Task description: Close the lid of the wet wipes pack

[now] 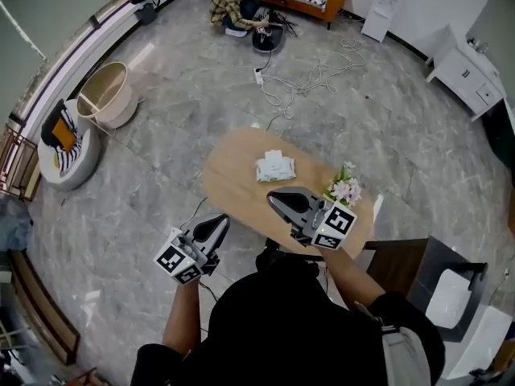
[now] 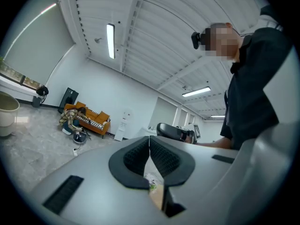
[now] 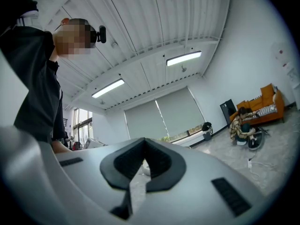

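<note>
The wet wipes pack (image 1: pixel 275 167) is a white, crumpled-looking packet lying near the middle of the oval wooden table (image 1: pixel 233 187). Its lid is too small to make out. My right gripper (image 1: pixel 274 198) hovers over the table's near part, a short way in front of the pack, with its jaws shut and empty. Off the table's near left edge, over the floor, my left gripper (image 1: pixel 223 219) is also shut and holds nothing. In the left gripper view the black pads (image 2: pixel 161 154) meet at the tip, and the right gripper (image 2: pixel 176 131) shows beyond them. In the right gripper view the pads (image 3: pixel 157 161) are likewise pressed together.
A small pot of pink and white flowers (image 1: pixel 344 188) stands on the table's right edge, beside my right gripper. A power strip and white cables (image 1: pixel 310 79) lie on the floor beyond the table. A dark box (image 1: pixel 438 288) stands at the right, a round basket (image 1: pixel 109 93) at the far left.
</note>
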The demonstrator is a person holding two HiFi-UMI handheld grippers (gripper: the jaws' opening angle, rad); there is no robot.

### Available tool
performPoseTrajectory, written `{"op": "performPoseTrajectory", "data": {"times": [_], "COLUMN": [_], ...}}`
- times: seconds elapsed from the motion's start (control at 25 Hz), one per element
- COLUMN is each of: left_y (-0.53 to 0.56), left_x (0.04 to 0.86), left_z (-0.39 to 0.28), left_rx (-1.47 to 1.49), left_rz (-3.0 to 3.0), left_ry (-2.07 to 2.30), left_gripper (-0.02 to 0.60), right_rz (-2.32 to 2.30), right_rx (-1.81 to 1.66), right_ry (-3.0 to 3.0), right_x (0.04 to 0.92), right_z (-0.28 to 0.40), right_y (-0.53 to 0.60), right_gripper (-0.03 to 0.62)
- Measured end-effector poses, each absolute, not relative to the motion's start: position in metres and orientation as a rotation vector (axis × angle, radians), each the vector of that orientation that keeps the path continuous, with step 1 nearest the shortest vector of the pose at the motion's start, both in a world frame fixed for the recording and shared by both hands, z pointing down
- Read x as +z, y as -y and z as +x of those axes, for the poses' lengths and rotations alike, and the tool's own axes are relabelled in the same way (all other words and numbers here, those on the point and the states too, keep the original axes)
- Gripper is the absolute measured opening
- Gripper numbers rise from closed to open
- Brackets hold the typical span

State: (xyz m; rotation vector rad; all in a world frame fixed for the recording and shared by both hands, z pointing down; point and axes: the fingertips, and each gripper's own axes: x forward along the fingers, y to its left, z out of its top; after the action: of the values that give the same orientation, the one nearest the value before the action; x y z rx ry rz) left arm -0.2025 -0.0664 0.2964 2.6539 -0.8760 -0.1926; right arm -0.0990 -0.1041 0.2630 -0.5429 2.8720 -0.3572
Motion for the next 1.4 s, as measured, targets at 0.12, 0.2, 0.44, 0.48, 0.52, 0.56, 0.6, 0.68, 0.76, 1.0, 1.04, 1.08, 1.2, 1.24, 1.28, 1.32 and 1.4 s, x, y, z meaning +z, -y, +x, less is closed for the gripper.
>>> {"op": "performPoseTrajectory", "data": {"times": [0.12,0.2,0.44,0.48,0.52,0.56,0.6,0.68,0.76,1.0,1.04,1.08,1.2,1.24,1.28,1.32,1.4], "left_y": [0.110,0.133,0.189,0.196,0.203,0.210,0.217,0.233,0.249,0.304,0.313,0.323,0.348,0.357,0.366,0.376,0.394], "left_x": [0.284,0.288,0.298,0.301,0.304,0.307,0.310,0.316,0.325,0.361,0.366,0.370,0.385,0.389,0.394,0.399,0.411], "left_z": [-0.196,-0.194,-0.181,-0.179,-0.178,-0.176,-0.174,-0.171,-0.168,-0.170,-0.170,-0.171,-0.172,-0.173,-0.174,-0.175,-0.175], "left_rx": [-0.210,-0.172,-0.109,-0.089,-0.067,-0.046,-0.029,-0.007,0.005,0.067,0.084,0.100,0.117,0.124,0.133,0.142,0.160], "left_rz": [2.647,2.646,2.662,2.665,2.668,2.671,2.675,2.681,2.682,2.649,2.645,2.643,2.635,2.632,2.631,2.634,2.640], "left_ry": [0.858,0.851,0.792,0.775,0.754,0.732,0.708,0.657,0.601,0.396,0.361,0.328,0.242,0.218,0.197,0.177,0.138], "left_gripper": [0.017,0.017,0.017,0.017,0.017,0.017,0.017,0.017,0.017,0.018,0.017,0.017,0.017,0.017,0.017,0.017,0.017], "right_rz": [-0.574,-0.605,-0.702,-0.728,-0.755,-0.782,-0.808,-0.863,-0.930,-1.174,-1.214,-1.253,-1.370,-1.406,-1.439,-1.469,-1.529], "right_rx": [-0.357,-0.363,-0.367,-0.377,-0.388,-0.396,-0.401,-0.407,-0.412,-0.428,-0.434,-0.440,-0.451,-0.451,-0.449,-0.445,-0.448], "right_ry": [-2.856,-2.832,-2.784,-2.771,-2.759,-2.748,-2.740,-2.727,-2.713,-2.629,-2.614,-2.603,-2.567,-2.553,-2.538,-2.524,-2.495], "right_x": [0.263,0.265,0.282,0.286,0.289,0.292,0.295,0.301,0.308,0.320,0.321,0.322,0.328,0.330,0.331,0.333,0.341], "right_z": [-0.085,-0.075,-0.041,-0.037,-0.033,-0.029,-0.027,-0.022,-0.018,-0.015,-0.016,-0.017,-0.020,-0.020,-0.021,-0.021,-0.019], "right_y": [0.142,0.163,0.211,0.215,0.219,0.222,0.225,0.231,0.237,0.262,0.265,0.268,0.277,0.280,0.285,0.290,0.300], "right_gripper": [0.011,0.011,0.011,0.011,0.011,0.011,0.011,0.011,0.011,0.011,0.011,0.011,0.011,0.011,0.011,0.011,0.011]}}
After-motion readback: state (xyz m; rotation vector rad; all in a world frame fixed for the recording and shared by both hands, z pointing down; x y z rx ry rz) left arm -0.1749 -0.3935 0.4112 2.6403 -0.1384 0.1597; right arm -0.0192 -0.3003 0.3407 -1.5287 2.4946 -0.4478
